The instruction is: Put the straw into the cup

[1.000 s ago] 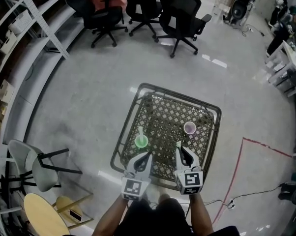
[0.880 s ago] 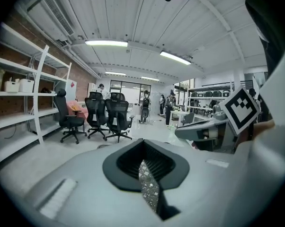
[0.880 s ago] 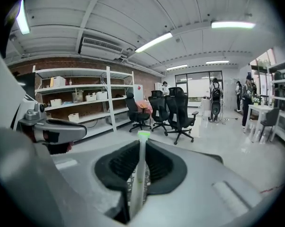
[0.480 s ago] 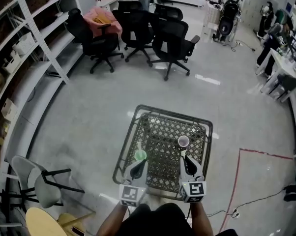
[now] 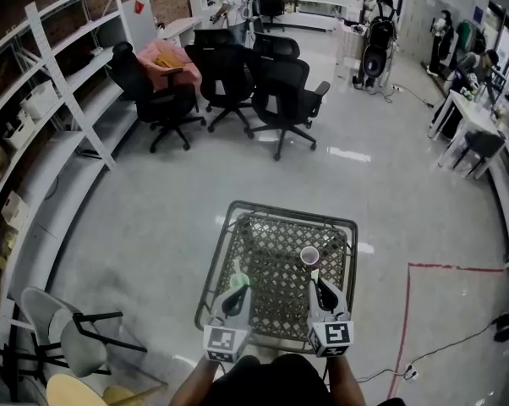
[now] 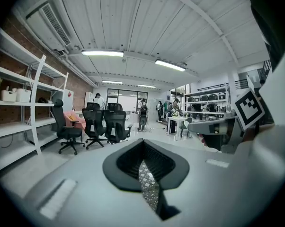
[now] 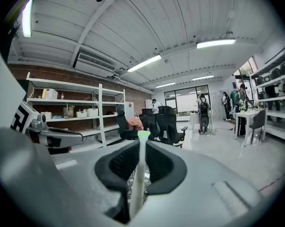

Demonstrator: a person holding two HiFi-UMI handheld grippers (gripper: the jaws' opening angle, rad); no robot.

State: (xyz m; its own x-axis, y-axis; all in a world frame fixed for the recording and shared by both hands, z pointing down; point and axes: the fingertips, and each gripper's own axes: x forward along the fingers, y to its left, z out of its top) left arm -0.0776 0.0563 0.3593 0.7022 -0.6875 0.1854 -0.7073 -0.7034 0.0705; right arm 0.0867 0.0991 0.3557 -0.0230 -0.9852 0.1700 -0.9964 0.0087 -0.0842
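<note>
1. Straw (image 7: 139,171): white with a green top end, it stands upright between the jaws of the right gripper (image 7: 142,144). The gripper is clenched on its shaft, and the green end pokes just above the jaw tips.
2. In the head view this gripper is over the near right part of the worktop (image 5: 271,256). The worktop is a dark metal mesh table with a rounded rim.
3. The left gripper (image 6: 143,144) has its jaws pressed together with nothing between them. Only the mesh shows through the slit under the tips. It is over the near left edge of the worktop, beside the right gripper but apart from it.
4. A pink cup (image 5: 309,255) stands upright on the mesh just beyond the right gripper's tips, with its open mouth facing up. The straw is outside the cup, in the gripper.
5. A green cup (image 5: 239,281) sits on the left side of the mesh at the tip of the left gripper, which partly hides it. Whether the two touch cannot be told.
6. Far beyond the worktop, a cluster of black office chairs (image 5: 276,83) stands on the pale, glossy floor.
7. White shelving (image 5: 64,100) runs along the left wall.
8. A grey chair (image 5: 77,341) is near left of the worktop, and a red line (image 5: 445,268) marks the floor to the right.
</note>
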